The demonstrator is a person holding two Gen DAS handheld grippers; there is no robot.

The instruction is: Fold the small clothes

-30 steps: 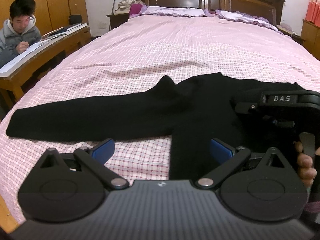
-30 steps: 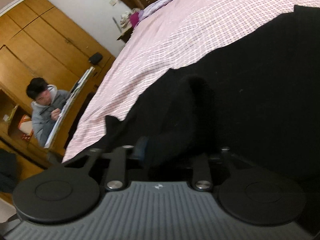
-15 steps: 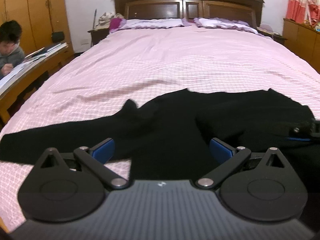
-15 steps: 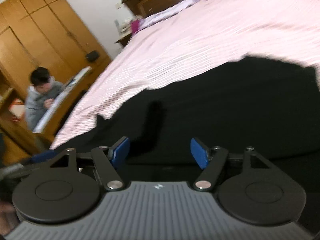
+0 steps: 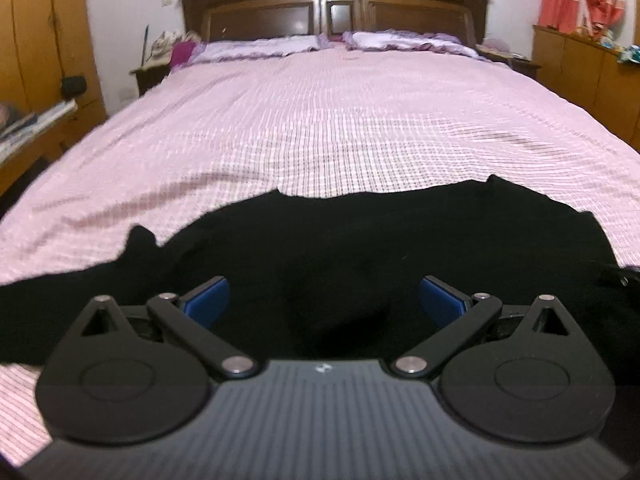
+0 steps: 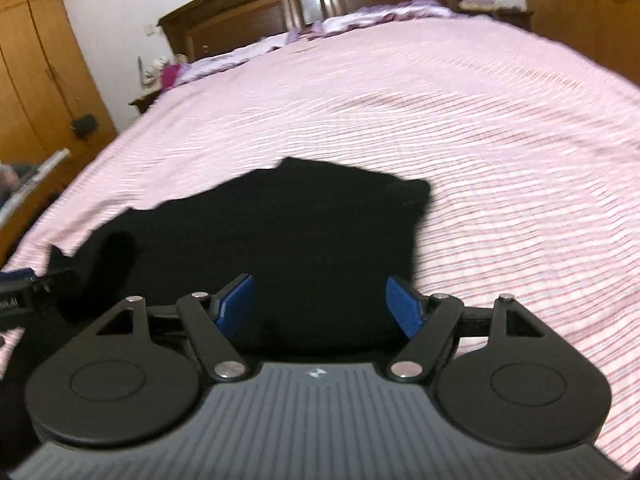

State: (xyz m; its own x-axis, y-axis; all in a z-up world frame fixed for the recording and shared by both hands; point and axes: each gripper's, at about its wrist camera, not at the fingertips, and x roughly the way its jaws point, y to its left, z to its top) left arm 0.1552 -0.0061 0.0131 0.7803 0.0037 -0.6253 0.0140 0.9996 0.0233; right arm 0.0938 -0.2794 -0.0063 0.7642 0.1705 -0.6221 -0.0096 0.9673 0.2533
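Left wrist view: I see the black garment (image 5: 360, 248) across the frame's lower middle on the bed (image 5: 320, 120), one sleeve still unfolded lower left; both jaws spread, empty.

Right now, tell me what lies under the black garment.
The black garment lies flat on the pink checked bedspread, which shows all around its far edge. Whatever sits beneath the cloth itself is covered; no bulge suggests anything there.
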